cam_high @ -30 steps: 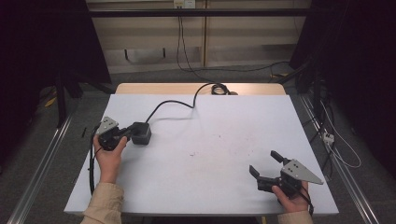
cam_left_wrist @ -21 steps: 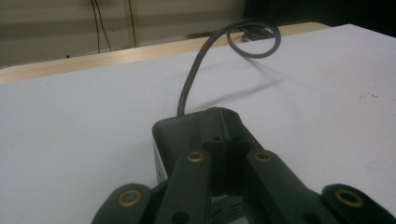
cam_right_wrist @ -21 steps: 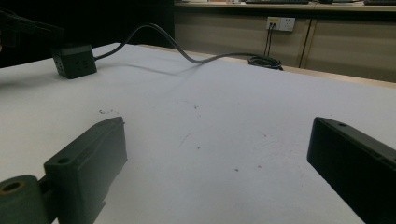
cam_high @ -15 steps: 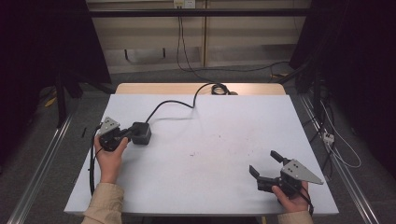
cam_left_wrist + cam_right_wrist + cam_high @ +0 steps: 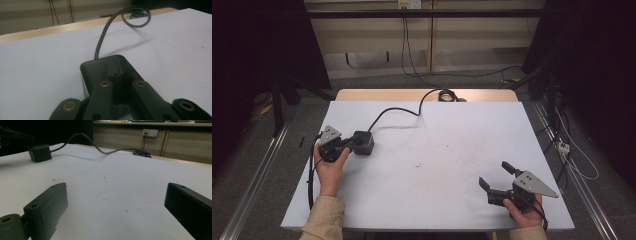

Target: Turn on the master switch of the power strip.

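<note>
Since the left gripper (image 5: 346, 145), jaws together above the black cube (image 5: 363, 142) at nine o'clock, has no grasp, its cord (image 5: 399, 111) could drag it, while the right gripper (image 5: 496, 177) sits spread at five o'clock.

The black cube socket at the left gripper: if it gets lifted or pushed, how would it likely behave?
The black cube socket looks boxy and flat-based, so it should slide rather than roll or tip. Its cable curves loosely toward the table's far edge, so it will probably drag and tug the cube sideways. The left gripper seems shut on it; the rigid casing should hold firm.
</note>
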`<state>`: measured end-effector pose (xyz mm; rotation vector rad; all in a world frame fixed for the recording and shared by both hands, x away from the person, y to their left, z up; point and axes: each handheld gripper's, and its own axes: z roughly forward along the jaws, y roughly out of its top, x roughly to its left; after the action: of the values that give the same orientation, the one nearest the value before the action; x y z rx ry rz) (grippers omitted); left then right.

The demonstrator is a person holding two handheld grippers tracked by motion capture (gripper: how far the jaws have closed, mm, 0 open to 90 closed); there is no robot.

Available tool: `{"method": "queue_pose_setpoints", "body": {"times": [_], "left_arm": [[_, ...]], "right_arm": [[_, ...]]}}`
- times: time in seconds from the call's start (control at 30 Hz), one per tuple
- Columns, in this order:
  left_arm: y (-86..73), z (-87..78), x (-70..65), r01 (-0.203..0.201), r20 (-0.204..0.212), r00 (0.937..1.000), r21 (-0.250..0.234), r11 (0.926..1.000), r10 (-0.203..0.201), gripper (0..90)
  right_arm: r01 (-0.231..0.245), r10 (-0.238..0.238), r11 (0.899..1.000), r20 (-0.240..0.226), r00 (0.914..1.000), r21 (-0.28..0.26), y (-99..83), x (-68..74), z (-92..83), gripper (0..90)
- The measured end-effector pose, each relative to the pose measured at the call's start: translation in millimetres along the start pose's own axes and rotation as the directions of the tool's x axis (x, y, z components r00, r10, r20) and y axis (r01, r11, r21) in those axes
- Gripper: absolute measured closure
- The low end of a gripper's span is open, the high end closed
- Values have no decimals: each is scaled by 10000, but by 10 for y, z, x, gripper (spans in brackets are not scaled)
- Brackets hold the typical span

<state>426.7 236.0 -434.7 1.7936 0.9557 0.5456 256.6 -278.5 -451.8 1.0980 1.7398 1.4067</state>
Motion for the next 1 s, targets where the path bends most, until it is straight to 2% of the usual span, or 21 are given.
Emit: {"method": "queue_pose_setpoints", "body": {"times": [0.13,0.4,0.47,1.0], "left_arm": [[2,2,-7,-98,-66,9999,79,9999,99,900],[0,7,-10,-12,-97,10000,119,9999,13,900],[2,7,-17,-122,-134,9998,160,9998,124,900],[-14,8,6,187,-1,9998,86,9998,-187,900]], "right_arm": [[34,-34,10000,-12,10000,-3,-1,1,-1,42],[-10,10,10000,4,10000,5,-1,2,-3,42],[-8,8,10000,9,10000,8,-2,3,-4,42],[-1,1,10000,18,10000,27,-3,6,-3,42]]}}
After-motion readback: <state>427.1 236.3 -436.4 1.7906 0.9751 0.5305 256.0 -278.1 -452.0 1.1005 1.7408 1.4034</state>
